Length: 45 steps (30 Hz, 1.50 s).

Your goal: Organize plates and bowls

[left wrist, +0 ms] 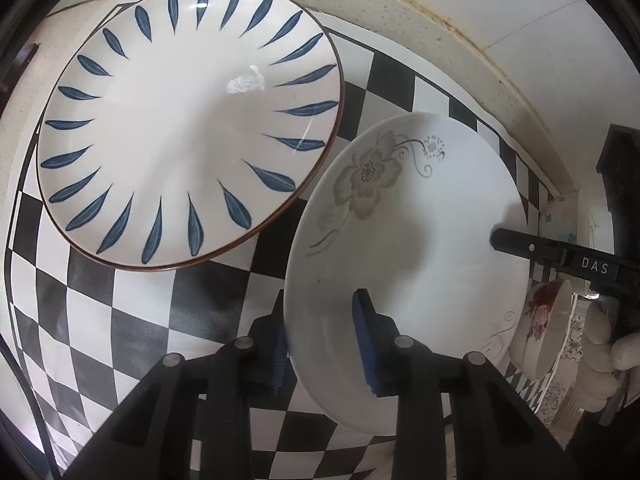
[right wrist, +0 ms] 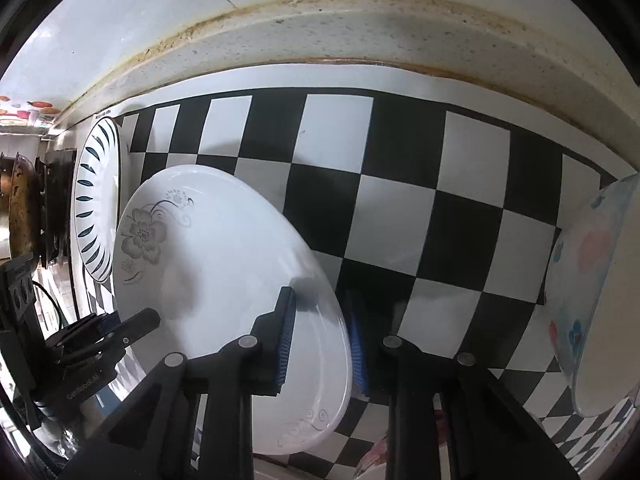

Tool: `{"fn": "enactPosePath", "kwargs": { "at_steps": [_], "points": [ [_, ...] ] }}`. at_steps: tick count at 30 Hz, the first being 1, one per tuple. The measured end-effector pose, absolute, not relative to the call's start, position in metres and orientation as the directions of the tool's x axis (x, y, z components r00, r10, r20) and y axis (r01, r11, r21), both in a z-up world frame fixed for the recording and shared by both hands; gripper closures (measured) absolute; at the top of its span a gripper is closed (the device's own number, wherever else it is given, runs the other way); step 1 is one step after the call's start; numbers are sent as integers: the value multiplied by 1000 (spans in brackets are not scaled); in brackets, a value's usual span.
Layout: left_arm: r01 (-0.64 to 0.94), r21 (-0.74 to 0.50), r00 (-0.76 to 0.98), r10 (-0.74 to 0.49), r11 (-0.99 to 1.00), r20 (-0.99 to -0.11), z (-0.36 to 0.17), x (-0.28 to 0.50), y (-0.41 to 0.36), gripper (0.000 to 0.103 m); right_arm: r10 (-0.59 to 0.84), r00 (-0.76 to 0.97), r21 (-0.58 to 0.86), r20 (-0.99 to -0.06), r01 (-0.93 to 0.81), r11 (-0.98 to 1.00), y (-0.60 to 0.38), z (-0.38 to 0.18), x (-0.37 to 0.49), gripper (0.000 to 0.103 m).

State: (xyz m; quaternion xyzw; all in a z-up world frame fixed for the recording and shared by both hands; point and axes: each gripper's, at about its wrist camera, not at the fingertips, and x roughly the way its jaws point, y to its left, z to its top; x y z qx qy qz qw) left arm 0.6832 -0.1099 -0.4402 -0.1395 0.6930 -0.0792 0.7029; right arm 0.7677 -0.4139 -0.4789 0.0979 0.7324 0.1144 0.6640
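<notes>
A white plate with a grey flower print [left wrist: 420, 240] [right wrist: 224, 248] stands tilted over the checkered mat [left wrist: 120, 320]. Both grippers hold it by opposite rims. My left gripper [left wrist: 324, 348] is shut on its near-left rim, one blue pad outside and one on the inner face. My right gripper [right wrist: 320, 344] is shut on the other rim, with the edge between its blue pads. One of the right gripper's fingers [left wrist: 520, 246] shows at the plate's far side. A larger plate with blue leaf marks and a brown rim [left wrist: 188, 120] [right wrist: 98, 200] lies beside it.
A rose-printed bowl [left wrist: 544, 320] and a pastel-flowered bowl [right wrist: 588, 280] stand at the right. A gloved hand [left wrist: 600, 344] holds the right gripper. The speckled counter ledge [right wrist: 360, 40] and white wall run behind the mat. A dark pot [right wrist: 20, 208] is far left.
</notes>
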Motion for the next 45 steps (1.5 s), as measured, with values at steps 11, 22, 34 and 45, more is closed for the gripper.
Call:
{"fn": "enactPosePath", "kwargs": {
  "at_steps": [11, 22, 34, 45],
  "points": [
    [-61, -272, 49, -270, 960, -962, -420, 666, -107, 76, 338, -57, 338, -940, 10, 941, -409, -467, 744, 83],
    [-30, -271, 88, -267, 962, -960, -383, 648, -91, 76, 404, 5, 404, -915, 39, 914, -419, -433, 709, 84],
    [82, -263, 134, -272, 961, -953, -322, 616, -95, 76, 440, 122, 451, -890, 96, 887, -446, -372, 637, 85],
    [270, -250, 97, -285, 930, -954, -314, 566, -154, 76, 434, 182, 469, -883, 261, 844, -492, -372, 507, 85]
  ]
}}
